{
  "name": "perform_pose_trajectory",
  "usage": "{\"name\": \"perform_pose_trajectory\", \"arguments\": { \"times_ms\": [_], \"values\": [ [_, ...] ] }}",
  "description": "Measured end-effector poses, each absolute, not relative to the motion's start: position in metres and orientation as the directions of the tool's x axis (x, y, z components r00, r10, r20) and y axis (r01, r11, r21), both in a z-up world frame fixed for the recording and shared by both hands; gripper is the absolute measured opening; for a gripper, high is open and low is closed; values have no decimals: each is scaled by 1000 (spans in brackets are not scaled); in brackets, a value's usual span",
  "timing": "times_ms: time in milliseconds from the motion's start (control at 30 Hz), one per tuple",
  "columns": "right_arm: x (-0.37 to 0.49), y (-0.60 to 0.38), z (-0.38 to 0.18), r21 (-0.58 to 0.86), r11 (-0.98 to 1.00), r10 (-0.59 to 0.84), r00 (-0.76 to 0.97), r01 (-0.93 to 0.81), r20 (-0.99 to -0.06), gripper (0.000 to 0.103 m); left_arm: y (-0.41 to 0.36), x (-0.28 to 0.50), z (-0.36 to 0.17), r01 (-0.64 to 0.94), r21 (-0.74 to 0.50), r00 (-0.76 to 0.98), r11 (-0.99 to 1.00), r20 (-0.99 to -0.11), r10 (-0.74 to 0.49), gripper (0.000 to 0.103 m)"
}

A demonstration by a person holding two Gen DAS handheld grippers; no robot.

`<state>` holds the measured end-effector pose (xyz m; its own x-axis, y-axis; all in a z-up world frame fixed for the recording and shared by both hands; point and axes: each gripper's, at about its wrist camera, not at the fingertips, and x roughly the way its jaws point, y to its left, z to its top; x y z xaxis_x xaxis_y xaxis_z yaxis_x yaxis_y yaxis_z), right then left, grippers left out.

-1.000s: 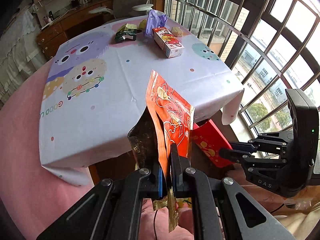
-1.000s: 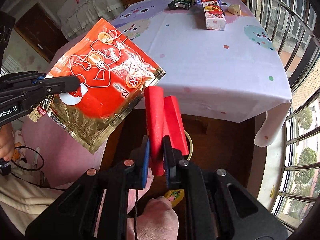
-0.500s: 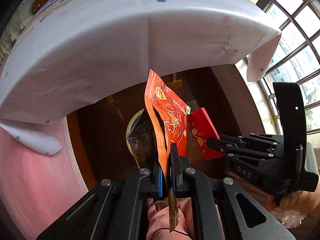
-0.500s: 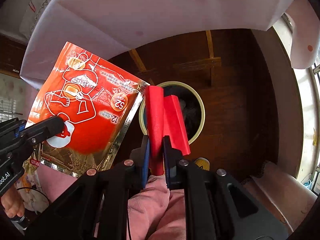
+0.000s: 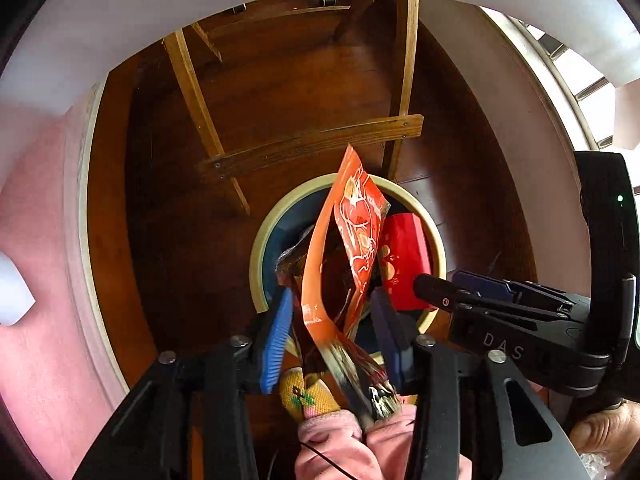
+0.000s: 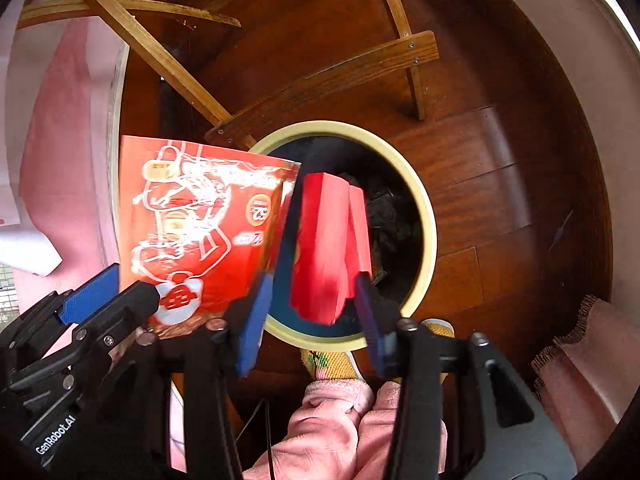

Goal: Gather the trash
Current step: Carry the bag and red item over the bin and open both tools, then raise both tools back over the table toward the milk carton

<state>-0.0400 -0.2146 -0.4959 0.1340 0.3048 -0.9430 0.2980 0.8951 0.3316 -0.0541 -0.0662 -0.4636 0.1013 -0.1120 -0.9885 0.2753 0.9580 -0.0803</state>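
An orange-red snack bag (image 5: pixel 356 232) hangs loose between the spread blue pads of my open left gripper (image 5: pixel 331 300), its lower end blurred, directly over a round trash bin with a cream rim (image 5: pixel 260 248). In the right wrist view, my right gripper (image 6: pixel 313 280) is also open. A red box (image 6: pixel 328 240) sits free between its pads above the same bin rim (image 6: pixel 424 208). The bin holds dark trash. The snack bag (image 6: pixel 200 220) and left gripper (image 6: pixel 132 284) show at the left there. The red box (image 5: pixel 404 256) and right gripper (image 5: pixel 440 280) show at the right of the left wrist view.
The bin stands on a dark wooden floor (image 6: pixel 500 200) under the table, close to a wooden crossbar (image 5: pixel 312 144) and table legs (image 6: pixel 408 40). White tablecloth (image 5: pixel 120 8) hangs around the top. A yellow slipper (image 5: pixel 308 396) and pink trouser leg (image 6: pixel 340 420) are just below the bin.
Both grippers dropped below the tablecloth to just over the bin, and both opened. The snack bag and the red box, clamped before, now sit loose between the pads.
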Motion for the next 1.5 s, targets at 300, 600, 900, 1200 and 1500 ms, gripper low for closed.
{"name": "perform_pose_trajectory", "arguments": {
  "times_ms": [300, 600, 900, 1200, 1500],
  "values": [
    [-41, -210, -479, 292, 916, 257, 153, 277, -954, 63, -58, -47, -441, 255, -75, 140, 964, -984, -113, 90],
    [-50, -206, -415, 262, 926, 224, 160, 272, -961, 63, -25, -13, -379, 232, -94, 160, 968, -978, -133, 90],
    [-65, -193, -294, 262, 941, 209, 241, 216, -948, 63, -18, -14, -262, 245, -96, 229, 965, -961, -153, 90],
    [-85, -176, -179, 275, 945, 208, 326, 177, -922, 63, -4, -15, -137, 297, -64, 346, 953, -923, -170, 90],
    [-89, -164, -89, 259, 953, 174, 420, 155, -891, 63, 20, 3, -30, 296, -55, 445, 954, -875, -188, 90]
  ]
}}
